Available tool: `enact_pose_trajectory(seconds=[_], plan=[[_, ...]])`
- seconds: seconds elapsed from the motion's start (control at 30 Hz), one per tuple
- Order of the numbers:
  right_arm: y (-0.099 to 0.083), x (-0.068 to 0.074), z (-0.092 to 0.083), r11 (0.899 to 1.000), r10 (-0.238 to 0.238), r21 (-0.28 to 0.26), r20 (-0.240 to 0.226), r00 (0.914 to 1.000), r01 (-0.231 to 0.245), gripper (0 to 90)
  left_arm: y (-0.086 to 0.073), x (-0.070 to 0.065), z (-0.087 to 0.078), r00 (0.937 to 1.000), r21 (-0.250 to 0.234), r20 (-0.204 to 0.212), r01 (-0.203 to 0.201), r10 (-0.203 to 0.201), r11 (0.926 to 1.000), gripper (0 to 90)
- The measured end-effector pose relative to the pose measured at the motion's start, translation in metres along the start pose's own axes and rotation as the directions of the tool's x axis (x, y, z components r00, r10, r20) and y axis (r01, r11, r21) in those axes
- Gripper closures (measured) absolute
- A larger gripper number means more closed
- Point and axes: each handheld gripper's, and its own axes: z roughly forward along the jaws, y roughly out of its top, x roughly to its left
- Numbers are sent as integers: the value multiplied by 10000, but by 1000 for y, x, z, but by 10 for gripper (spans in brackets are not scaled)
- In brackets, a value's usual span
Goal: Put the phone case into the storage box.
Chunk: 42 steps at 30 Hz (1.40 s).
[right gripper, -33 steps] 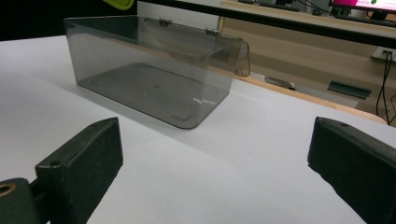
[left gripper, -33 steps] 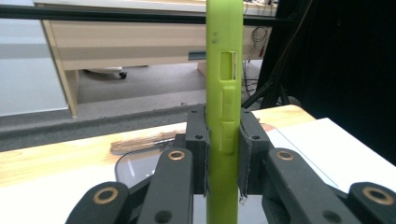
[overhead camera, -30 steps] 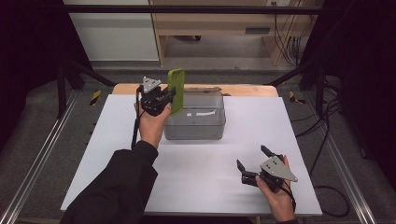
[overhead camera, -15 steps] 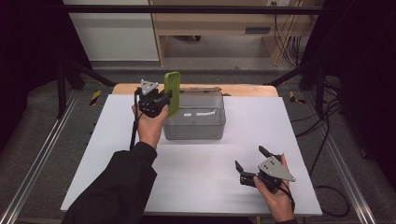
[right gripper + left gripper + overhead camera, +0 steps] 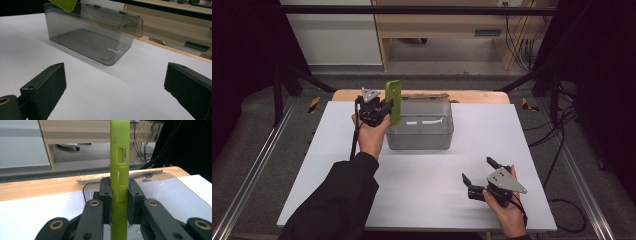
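Note:
A lime-green phone case (image 5: pixel 393 102) stands upright, edge-on to the left gripper view (image 5: pixel 120 170). My left gripper (image 5: pixel 381 108) is shut on its lower part, with both pads (image 5: pixel 131 200) pressed against its sides. The case hangs over the left wall of a clear smoky-grey plastic box (image 5: pixel 419 141) at the table's far middle. Its corner shows above that box (image 5: pixel 120 47) in the right gripper view (image 5: pixel 63 4). My right gripper (image 5: pixel 476 169) rests low near the front right of the table, open (image 5: pixel 115 85), with nothing between its jaws.
The box's hinged lid (image 5: pixel 117 20) stands open at the back. A white sheet (image 5: pixel 422 190) covers the table, and a wooden strip (image 5: pixel 477 96) runs along its far edge. Metal rails (image 5: pixel 257 170) flank the table. Cables (image 5: pixel 562 150) trail at the right.
My left gripper has carried the green case slightly leftward, towards the box's left wall. The right gripper has shifted a little to the left and stays open.

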Motion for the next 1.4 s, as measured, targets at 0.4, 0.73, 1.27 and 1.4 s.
enact_pose_trajectory(seconds=[0.4,0.73,1.27,1.4], plan=[[1,5,1,9998,-58,194,-196,9998,62,37,-2,3,3,9998,165,-165,72,-69,9998,773],[1,5,1,9996,-11,278,-147,9999,15,39,0,5,3,9997,225,-225,122,-117,9997,773],[0,5,2,9994,-9,360,-253,9997,18,37,-8,5,9,9999,483,-134,77,-71,9988,773],[-1,5,2,9997,-124,204,-233,9997,129,38,-8,7,10,9998,515,-154,152,-145,9986,772]])
